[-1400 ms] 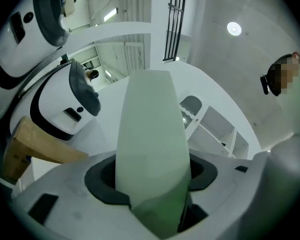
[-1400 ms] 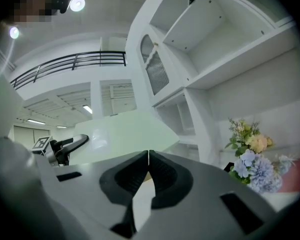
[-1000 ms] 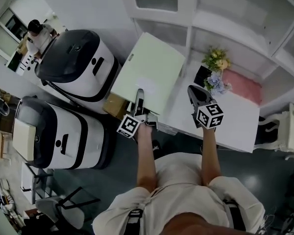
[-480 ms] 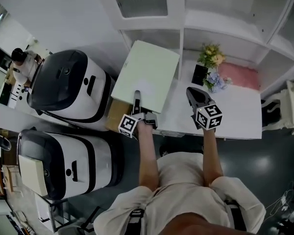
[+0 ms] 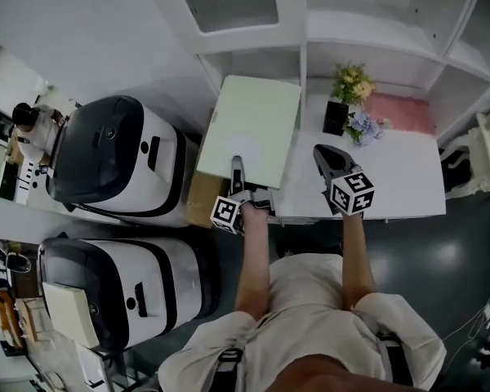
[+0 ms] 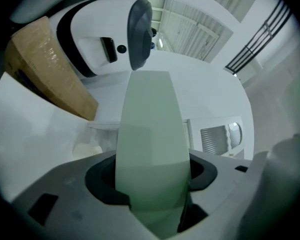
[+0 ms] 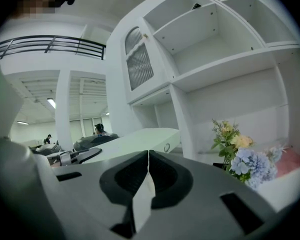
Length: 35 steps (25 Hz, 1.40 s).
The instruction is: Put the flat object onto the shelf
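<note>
Head view showed my left hand-held gripper (image 5: 236, 168) clamped on the near edge of the flat object (image 5: 253, 125) at center frame, its far edge near the shelf (image 5: 376, 43). My right hand-held gripper (image 5: 325, 158) was closed and empty. Gripped at one edge only, the flat object could pivot and knock the shelf.

Head view: board held at the shelf, left side.
Left gripper (image 5: 236, 167) is clamped on the near edge of the pale green flat rectangular board (image 5: 255, 125). The board's far edge is at the lowest bay of the white shelf unit (image 5: 310, 33). Right gripper (image 5: 325, 157), jaws together, is over the white table (image 5: 400, 182), near the flowers in a black vase (image 5: 349, 98) and apart from the pink cloth (image 5: 404, 113). A brown cardboard box (image 5: 201, 200) and two white-and-black machines (image 5: 114, 158) are on the left.
</note>
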Available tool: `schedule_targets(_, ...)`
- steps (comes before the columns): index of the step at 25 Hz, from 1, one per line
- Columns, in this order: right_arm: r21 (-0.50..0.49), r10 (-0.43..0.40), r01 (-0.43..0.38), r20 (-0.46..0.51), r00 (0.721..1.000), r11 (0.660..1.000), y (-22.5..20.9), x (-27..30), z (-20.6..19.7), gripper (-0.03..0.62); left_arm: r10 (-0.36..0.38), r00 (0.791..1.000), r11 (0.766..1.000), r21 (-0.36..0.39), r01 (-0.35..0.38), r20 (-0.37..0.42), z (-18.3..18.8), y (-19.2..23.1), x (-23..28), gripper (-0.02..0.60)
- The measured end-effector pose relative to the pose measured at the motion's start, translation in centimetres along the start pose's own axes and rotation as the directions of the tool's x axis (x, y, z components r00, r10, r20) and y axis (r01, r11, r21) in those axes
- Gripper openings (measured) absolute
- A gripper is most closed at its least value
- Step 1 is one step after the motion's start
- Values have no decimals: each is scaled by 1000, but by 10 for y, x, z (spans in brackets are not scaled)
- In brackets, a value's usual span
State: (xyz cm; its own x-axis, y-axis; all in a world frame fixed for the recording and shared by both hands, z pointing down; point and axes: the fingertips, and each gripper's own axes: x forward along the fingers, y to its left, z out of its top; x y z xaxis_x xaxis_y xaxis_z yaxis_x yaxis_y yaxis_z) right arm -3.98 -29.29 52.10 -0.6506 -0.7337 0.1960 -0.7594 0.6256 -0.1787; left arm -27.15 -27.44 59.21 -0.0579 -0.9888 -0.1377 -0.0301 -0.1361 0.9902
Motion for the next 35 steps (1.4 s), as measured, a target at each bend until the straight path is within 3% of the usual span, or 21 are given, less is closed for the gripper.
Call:
schedule_targets(3, -4, -17, 17, -2, 1000, 1000, 4, -6, -3, 69, 0, 1000, 997, -83, 1, 19, -6, 10, -1, 265)
schedule_targets(9, -36, -23, 23, -17, 1000, 999, 15, -16, -5, 70, 43, 997, 998, -52, -39, 66, -18, 3, 9, 265)
schedule_targets(14, -153, 65, -71, -49, 997, 986, 44, -22, -9, 71, 68, 996, 997, -48, -65, 55, -26, -4, 20, 265)
schedule_targets(18, -176, 148, -159, -73, 986, 971, 63, -19, -16, 74, 79, 997, 996, -45, -79, -4, -40, -3, 25, 265)
schedule_targets(19, -172, 169, -180, -78, 983, 968, 65, -17, -17, 93, 77, 997, 996, -47, -78, -28, -45, -2, 27, 265)
schedule_targets(21, -169, 198, -211, -94, 976, 963, 64, -9, -18, 212, 68, 994, 996, -52, -73, -88, -57, -2, 34, 265)
schedule_targets(22, -176, 199, -215, -105, 974, 961, 63, -4, -18, 226, 65, 991, 996, -56, -72, -120, -63, -3, 37, 265)
schedule_targets(27, -230, 136, -170, -154, 979, 958, 50, 19, -19, 229, 64, 982, 996, -57, -75, -176, -67, -3, 45, 265)
schedule_targets(35, -216, 176, -214, -184, 967, 953, 35, 43, -13, 230, 51, 982, 996, -64, -63, -182, -65, 2, 72, 265)
